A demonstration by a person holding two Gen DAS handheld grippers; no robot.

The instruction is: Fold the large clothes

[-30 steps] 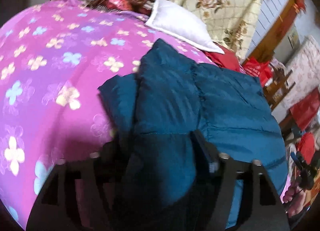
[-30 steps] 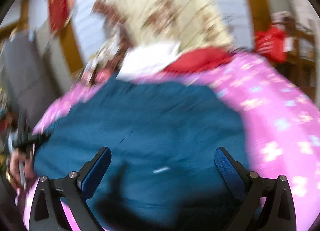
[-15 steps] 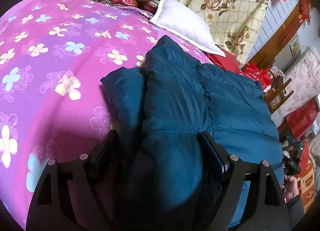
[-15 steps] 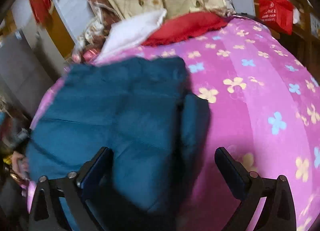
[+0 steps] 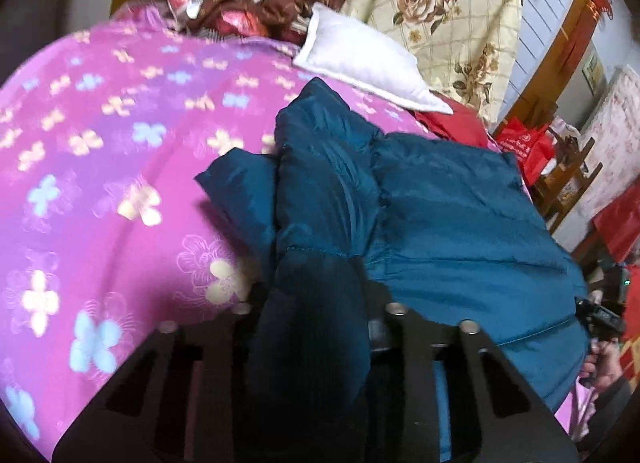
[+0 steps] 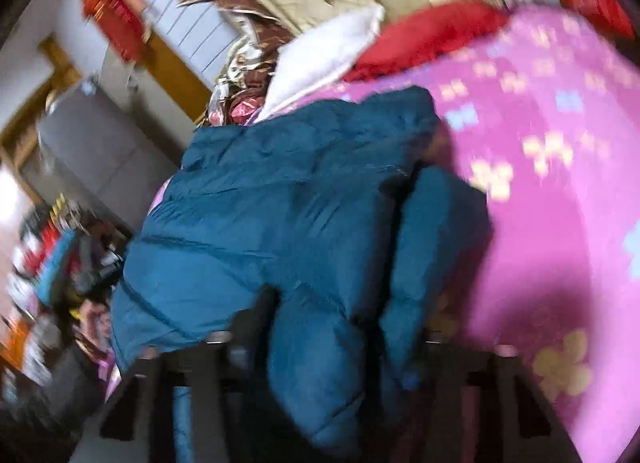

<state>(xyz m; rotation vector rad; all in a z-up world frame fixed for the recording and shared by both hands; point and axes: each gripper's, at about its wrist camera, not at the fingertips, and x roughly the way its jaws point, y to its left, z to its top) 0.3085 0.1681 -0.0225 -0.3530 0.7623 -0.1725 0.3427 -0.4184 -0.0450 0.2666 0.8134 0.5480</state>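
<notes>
You've got both the left tongs [image 5: 316,303] and right tongs [image 6: 344,327] clamped on the puffy teal jacket [image 5: 440,203] lying on the bed [image 5: 100,143], so that slick padding could slip out mid-fold.

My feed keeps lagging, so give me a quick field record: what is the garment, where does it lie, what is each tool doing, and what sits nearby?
garment: teal puffer jacket, partly folded, padded folds bunched up
surface: pink floral bedspread
left tool: shut on a fold of the jacket
right tool: shut on another bunched part; view blurred
nearby: white pillow beyond the jacket, red cloth beside it
</notes>
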